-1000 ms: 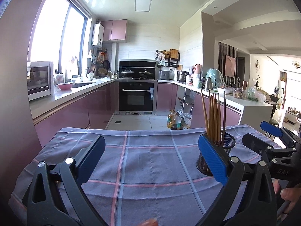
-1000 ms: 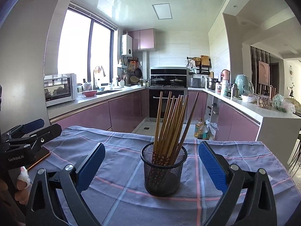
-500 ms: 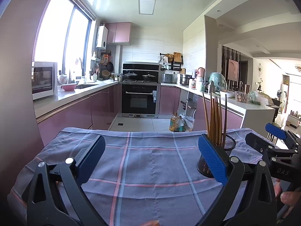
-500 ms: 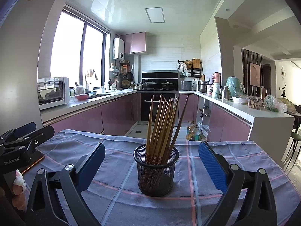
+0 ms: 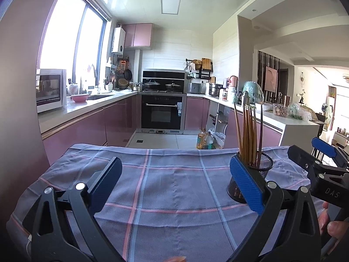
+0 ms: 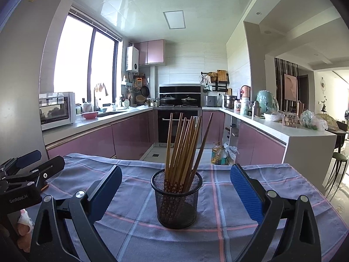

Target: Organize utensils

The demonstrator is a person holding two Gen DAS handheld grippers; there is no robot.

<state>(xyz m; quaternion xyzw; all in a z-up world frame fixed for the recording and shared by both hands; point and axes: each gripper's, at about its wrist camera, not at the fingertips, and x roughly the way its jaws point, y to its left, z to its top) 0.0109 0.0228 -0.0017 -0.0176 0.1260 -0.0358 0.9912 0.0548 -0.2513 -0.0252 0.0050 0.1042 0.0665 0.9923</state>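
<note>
On the left hand-held gripper (image 6: 26, 163), "GenRobot.AI"; on the right hand-held gripper (image 5: 320, 152), seemingly "DAS"; both wide, empty.

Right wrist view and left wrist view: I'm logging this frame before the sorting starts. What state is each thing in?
left gripper: open, empty, above the cloth.
right gripper: open, empty, facing the holder.
mesh holder: upright on the checked cloth.
chopsticks: standing in the holder, leaning, fanned out.
oven: door closed.
pots: lidded, on the stove.
</note>
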